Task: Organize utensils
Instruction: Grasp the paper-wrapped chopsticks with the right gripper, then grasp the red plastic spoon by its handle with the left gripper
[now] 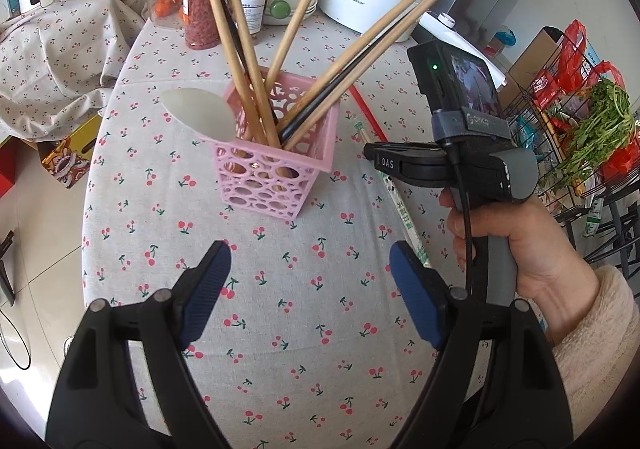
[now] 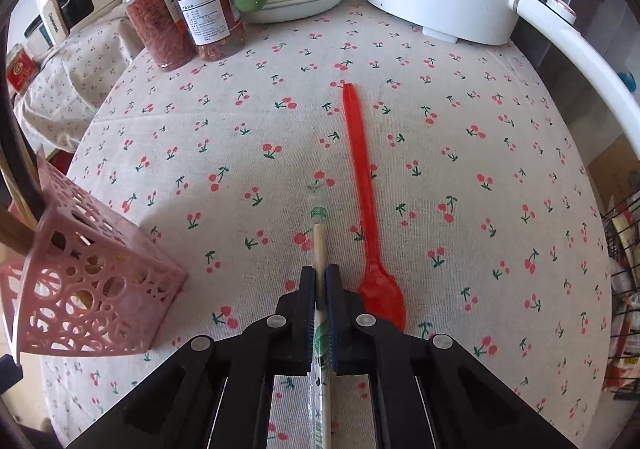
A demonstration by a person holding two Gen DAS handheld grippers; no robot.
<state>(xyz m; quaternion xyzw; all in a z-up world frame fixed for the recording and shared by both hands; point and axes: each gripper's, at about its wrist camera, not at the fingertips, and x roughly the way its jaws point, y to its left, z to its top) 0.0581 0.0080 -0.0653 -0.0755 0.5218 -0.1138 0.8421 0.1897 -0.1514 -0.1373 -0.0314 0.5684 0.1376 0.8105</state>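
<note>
**Operator:** Since the wrapped chopsticks (image 2: 320, 249) are thin wood in a paper sleeve, I judge them very light, stiff along their length, and a bit slick where the sleeve can slide over the sticks. They lie flat on the surface (image 2: 460, 177), bare wooden tips pointing away from me, just beside the red plastic spoon (image 2: 362, 185).

**Second:** Where have you taken hold?

**Operator:** Near the open end of the sleeve. My right tool (image 2: 321, 281) is closed on them, both pads pressed to the sides, with the tips sticking out in front and the printed sleeve running back underneath. A hold closer to the middle would balance better, I think; from here the long tail may droop or swing when I lift.

**Second:** And the spoon?

**Operator:** Light too, probably springy and smooth. Its bowl sits close by my right finger, so I would lift straight up to avoid dragging it.

**Second:** Where do they go?

**Operator:** Into the pink basket (image 1: 276, 173) to the left, I assume. It already holds several long chopsticks (image 1: 240, 49) and a pale spoon (image 1: 198, 113), and it looks light enough to tip if nudged.

**Second:** Your other hand?

**Operator:** My left tool (image 1: 310, 289) hovers over bare cloth in front of the basket, jaws spread wide, holding nothing.
</note>
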